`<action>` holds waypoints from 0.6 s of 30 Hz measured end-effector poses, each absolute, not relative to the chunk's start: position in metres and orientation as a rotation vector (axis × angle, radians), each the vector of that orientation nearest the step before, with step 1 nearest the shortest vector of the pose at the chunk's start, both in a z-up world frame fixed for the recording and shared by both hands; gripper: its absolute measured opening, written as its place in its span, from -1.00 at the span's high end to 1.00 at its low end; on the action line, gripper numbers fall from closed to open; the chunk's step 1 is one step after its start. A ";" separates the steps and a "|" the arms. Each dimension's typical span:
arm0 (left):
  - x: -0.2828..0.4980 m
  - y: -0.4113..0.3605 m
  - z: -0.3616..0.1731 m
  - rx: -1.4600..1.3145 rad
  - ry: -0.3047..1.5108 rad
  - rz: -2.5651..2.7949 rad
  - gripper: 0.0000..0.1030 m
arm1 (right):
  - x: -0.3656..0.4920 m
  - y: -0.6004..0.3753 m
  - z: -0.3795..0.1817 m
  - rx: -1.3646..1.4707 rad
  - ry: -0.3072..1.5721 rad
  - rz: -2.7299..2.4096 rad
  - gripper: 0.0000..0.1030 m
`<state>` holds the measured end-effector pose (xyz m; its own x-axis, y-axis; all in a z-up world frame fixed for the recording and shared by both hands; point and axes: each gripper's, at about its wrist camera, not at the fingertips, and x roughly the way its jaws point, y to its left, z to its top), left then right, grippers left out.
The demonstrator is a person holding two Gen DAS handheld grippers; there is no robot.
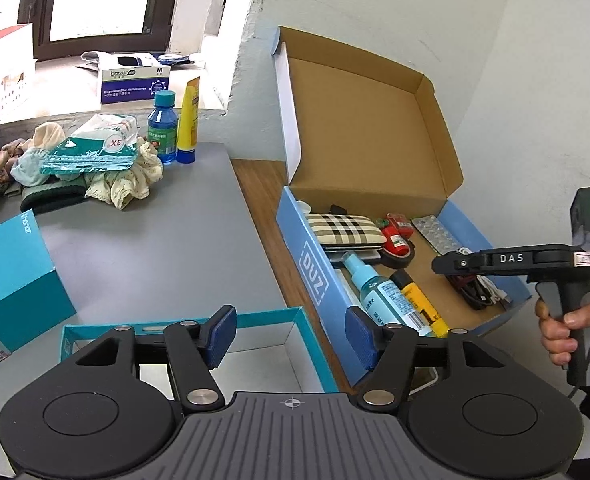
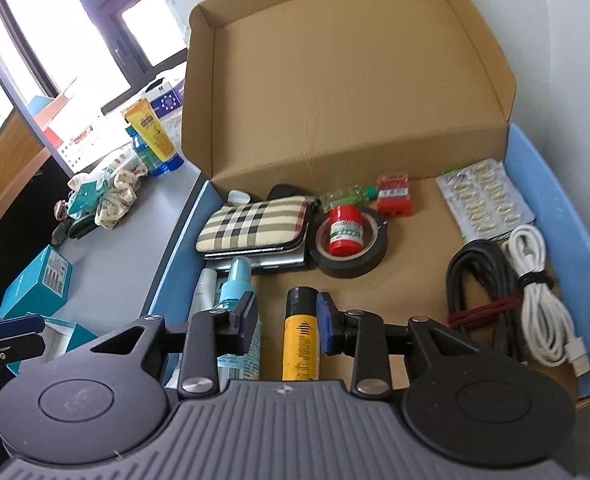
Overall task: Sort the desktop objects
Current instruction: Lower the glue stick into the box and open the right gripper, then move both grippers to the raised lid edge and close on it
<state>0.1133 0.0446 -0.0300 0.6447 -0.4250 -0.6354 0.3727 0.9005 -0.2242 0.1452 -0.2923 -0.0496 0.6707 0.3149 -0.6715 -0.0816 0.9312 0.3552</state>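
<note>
Bright daylight, blown-out window point(image 1: 99, 0), fisheye-bent edges, slight blur.

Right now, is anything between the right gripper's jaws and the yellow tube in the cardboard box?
Nothing visible. The right gripper hangs directly above the yellow tube, jaws apart and empty. The spray bottle lies beside the tube, not over it.

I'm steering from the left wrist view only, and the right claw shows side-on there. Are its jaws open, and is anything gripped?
Observer: The right claw is open. The yellow tube lies in the box between its pads, apparently not pinched.
Operator: What sits behind that claw, by the box's right wall?
Observer: A black cable bound with a red tie, next to a coiled white cable.
Operator: Anything hidden behind the box's near-left wall?
Observer: A white tube lies beside the spray bottle.
</note>
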 end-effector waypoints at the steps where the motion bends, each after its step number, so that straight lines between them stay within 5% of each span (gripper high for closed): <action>1: 0.114 0.042 -0.030 -0.071 0.741 -0.453 -0.26 | 0.144 -0.294 -0.048 0.301 0.801 0.224 0.19; 5: 0.115 0.034 -0.030 -0.052 0.732 -0.447 -0.47 | 0.142 -0.302 -0.042 0.272 0.774 0.208 0.11; 9: 0.118 0.025 -0.029 -0.042 0.728 -0.446 -0.52 | 0.142 -0.315 -0.036 0.251 0.746 0.193 -0.05; 18: 0.131 0.003 -0.026 -0.035 0.722 -0.407 -0.53 | 0.161 -0.355 -0.018 0.190 0.686 0.139 -0.05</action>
